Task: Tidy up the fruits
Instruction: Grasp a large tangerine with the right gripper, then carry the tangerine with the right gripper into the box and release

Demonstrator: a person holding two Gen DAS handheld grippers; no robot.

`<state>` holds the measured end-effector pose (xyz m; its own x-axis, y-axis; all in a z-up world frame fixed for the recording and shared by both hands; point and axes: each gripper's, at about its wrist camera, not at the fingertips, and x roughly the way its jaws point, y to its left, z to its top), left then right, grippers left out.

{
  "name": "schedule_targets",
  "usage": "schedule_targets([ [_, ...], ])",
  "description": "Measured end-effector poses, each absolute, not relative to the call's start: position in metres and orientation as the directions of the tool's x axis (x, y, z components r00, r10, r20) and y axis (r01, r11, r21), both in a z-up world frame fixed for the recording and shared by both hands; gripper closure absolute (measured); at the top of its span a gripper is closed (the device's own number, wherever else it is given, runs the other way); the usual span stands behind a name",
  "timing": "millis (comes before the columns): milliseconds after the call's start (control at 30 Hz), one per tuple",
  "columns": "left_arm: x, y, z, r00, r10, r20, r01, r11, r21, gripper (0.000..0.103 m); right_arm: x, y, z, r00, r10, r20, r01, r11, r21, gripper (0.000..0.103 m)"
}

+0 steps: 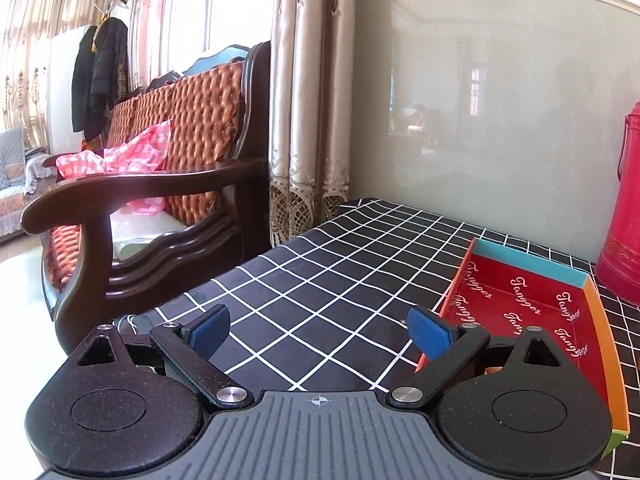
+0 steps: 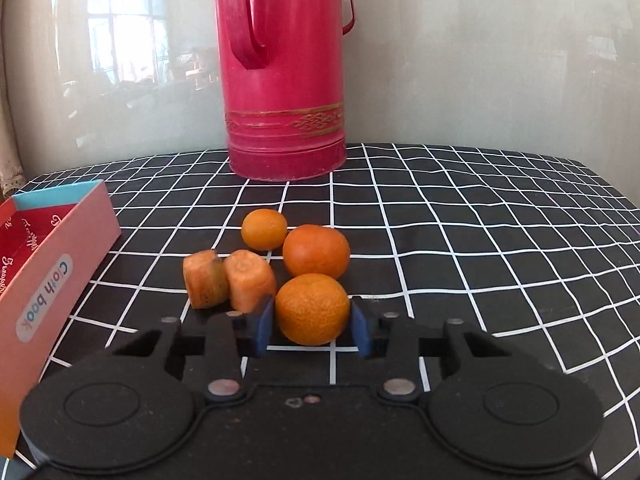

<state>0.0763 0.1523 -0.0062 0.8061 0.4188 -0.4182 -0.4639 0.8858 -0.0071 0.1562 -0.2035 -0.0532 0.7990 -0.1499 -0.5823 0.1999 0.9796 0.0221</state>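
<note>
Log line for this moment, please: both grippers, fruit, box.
right gripper: shut on nearest orange | left gripper: open, holds nothing | box: no fruit visible | other two oranges, two carrot pieces: on table

Oranges: three, namely one [image 2: 312, 309] between the right jaws, one [image 2: 316, 251] just beyond it, one smaller [image 2: 264, 229] farther back. Carrot pieces: two [image 2: 205, 279] [image 2: 250, 279], left of the jaws. Box [image 2: 48, 280]: one. Red flask [image 2: 282, 72]: one.

We see the flask [image 2: 280, 72] cut off at the top edge, the box [image 2: 48, 264] cut by the left edge, and the carrot piece [image 2: 250, 280] partly hidden behind a finger [image 2: 264, 322].
</note>
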Motion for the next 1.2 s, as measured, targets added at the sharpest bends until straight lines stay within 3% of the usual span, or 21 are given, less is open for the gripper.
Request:
schedule_targets([
  [267,0.074,0.152,-0.005,0.807,0.422,-0.413,-0.467,0.884,-0.009,0.008,0.138,-0.176,-0.035,0.868,-0.037,-0.495,0.064,0.997,0.037,0.072],
  [533,0.069,0.162,-0.005,0.799,0.433,-0.417,-0.485,0.874,-0.023,0.008,0.119,-0.123,-0.01,0.891,0.206,-0.404,-0.21,0.977,0.034,0.072],
  [933,0.06,0.186,-0.007,0.777,0.464,-0.426,-0.53,0.847,-0.045,0.008,0.109,-0.04,-0.012,0.83,0.355,-0.43,-0.446,0.886,-0.13,0.07],
  [1033,0.058,0.191,-0.007,0.772,0.469,-0.428,-0.538,0.842,-0.048,0.008,0.102,-0.031,-0.011,0.836,0.357,-0.417,-0.457,0.873,-0.17,0.052],
  [1067,0.058,0.193,-0.007,0.771,0.469,-0.43,-0.54,0.84,-0.051,0.008,0.099,-0.031,-0.011,0.844,0.354,-0.404,-0.452,0.874,-0.179,0.031],
  [1100,0.058,0.194,-0.007,0.77,0.469,-0.431,-0.542,0.839,-0.054,0.008,0.097,-0.031,-0.009,0.852,0.352,-0.387,-0.446,0.875,-0.187,0.021],
  [1200,0.058,0.194,-0.008,0.768,0.468,-0.436,-0.545,0.836,-0.062,0.008,0.094,-0.034,-0.003,0.86,0.349,-0.372,-0.437,0.88,-0.186,0.023],
])
